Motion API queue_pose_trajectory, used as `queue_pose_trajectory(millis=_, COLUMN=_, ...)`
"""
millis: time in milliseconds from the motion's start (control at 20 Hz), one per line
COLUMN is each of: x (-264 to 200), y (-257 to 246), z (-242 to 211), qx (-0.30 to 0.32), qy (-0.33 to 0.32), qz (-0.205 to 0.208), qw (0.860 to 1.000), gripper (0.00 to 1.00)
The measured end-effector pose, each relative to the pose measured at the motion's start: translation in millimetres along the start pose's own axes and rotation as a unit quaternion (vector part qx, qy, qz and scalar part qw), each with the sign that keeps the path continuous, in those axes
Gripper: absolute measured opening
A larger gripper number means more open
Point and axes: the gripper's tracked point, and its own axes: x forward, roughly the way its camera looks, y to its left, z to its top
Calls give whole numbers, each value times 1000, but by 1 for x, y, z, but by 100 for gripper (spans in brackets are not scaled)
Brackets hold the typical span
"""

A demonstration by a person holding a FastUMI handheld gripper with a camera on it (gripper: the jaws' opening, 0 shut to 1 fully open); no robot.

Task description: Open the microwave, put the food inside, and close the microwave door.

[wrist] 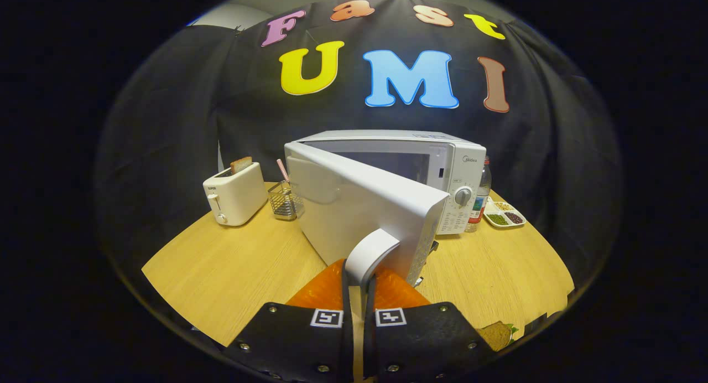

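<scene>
Tool (358, 294) closed on door handle (369, 255), both fingers pinching it. Microwave (442, 161) at desk (221, 272) centre, door (359, 206) swung partly open toward tool. Sandwich (496, 333) on desk just right of fingers. Toaster (235, 193) with bread slice, wire holder (283, 201) left of microwave; bottle (480, 197), snack tray (504, 214) right.

Microwave (387, 172): smooth white plastic, slight sheen. Tabletop (232, 272): pale matt wood grain. Basket (283, 201): metal wire. Toaster (235, 195): glossy white plastic.
</scene>
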Motion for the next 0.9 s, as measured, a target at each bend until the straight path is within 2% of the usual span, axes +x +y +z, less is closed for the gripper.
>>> queue_pose_trajectory(millis=300, x=-23, y=55, z=-12, qx=-18, qy=2, qz=31, qw=999, gripper=16)
queue_pose_trajectory(millis=650, x=-43, y=115, z=-19, qx=-31, qy=1, qz=63, qw=998, gripper=16)
queue_pose_trajectory(millis=900, x=-58, y=163, z=-17, qx=-23, qy=2, qz=111, qw=994, gripper=16)
